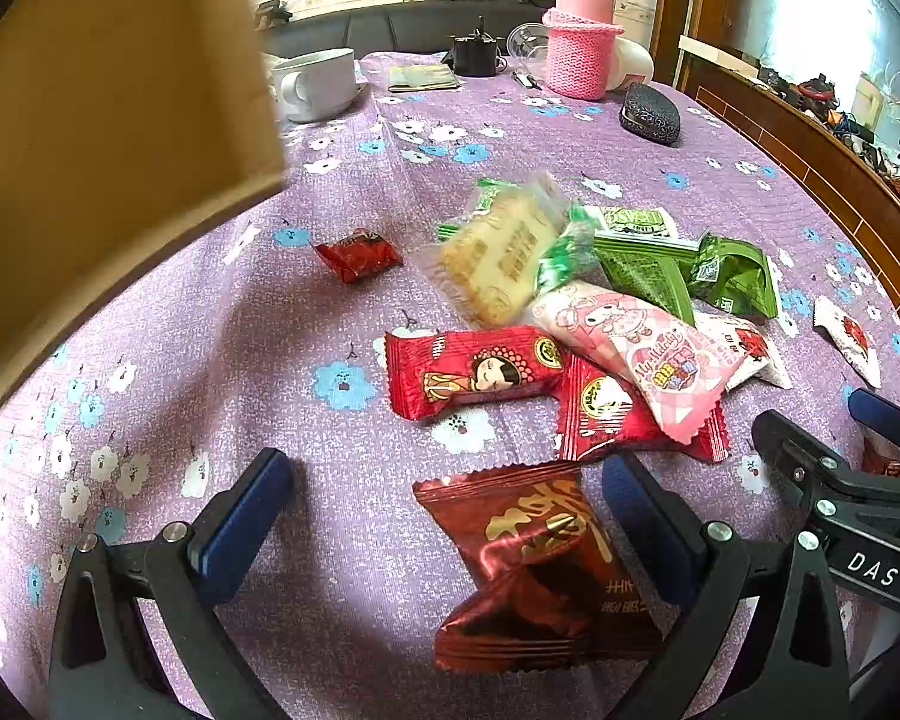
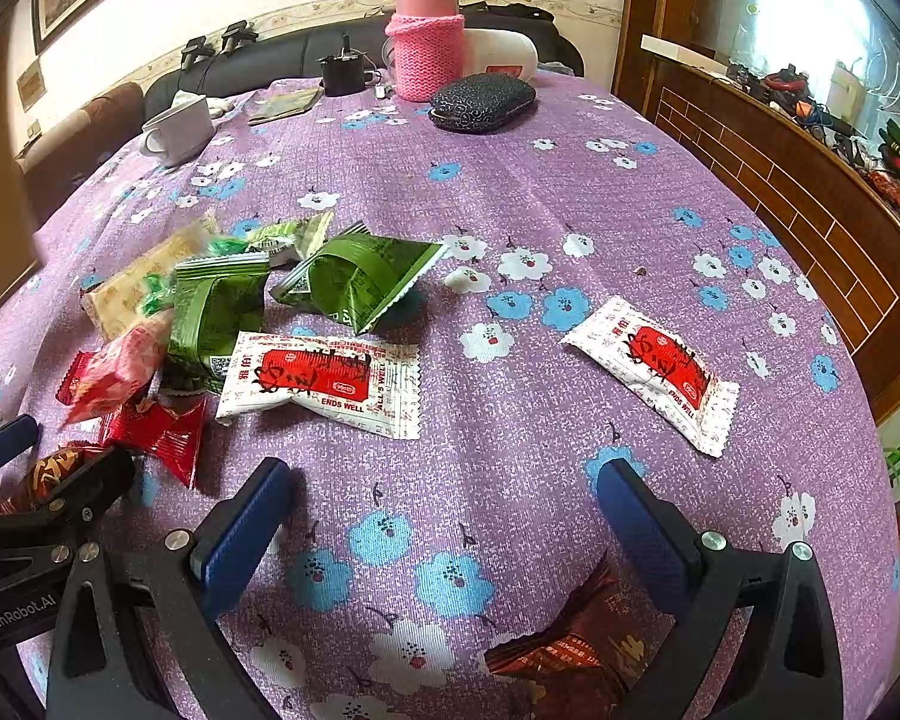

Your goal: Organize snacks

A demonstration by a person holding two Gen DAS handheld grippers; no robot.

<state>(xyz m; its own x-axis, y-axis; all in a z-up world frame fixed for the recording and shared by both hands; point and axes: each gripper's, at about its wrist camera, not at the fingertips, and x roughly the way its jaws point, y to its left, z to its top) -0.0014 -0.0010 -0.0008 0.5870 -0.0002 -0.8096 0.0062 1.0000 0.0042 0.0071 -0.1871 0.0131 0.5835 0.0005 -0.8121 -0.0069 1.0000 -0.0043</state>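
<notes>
The cardboard box [image 1: 108,138] looms at the upper left of the left wrist view, tilted over the purple flowered tablecloth [image 2: 510,180], and it is probably where the snacks belong, so the step in hand looks like picking packets one at a time and carrying them there. To do it well, each gripper should take a lone packet rather than dig into the heap [image 1: 570,288] of green, pink and cracker wrappers, which overlap and would drag each other. The left gripper [image 1: 444,516] is held low and level over the cloth, jaws wide, with a dark red packet [image 1: 534,564] lying between its fingers but not pinched; closing squarely across its flat body should hold it. The right gripper [image 2: 444,516] is likewise low, spread wide and empty, just beside the left one, with a brown packet [image 2: 576,648] lying below its right finger and a white-and-red sachet [image 2: 660,372] ahead.
</notes>
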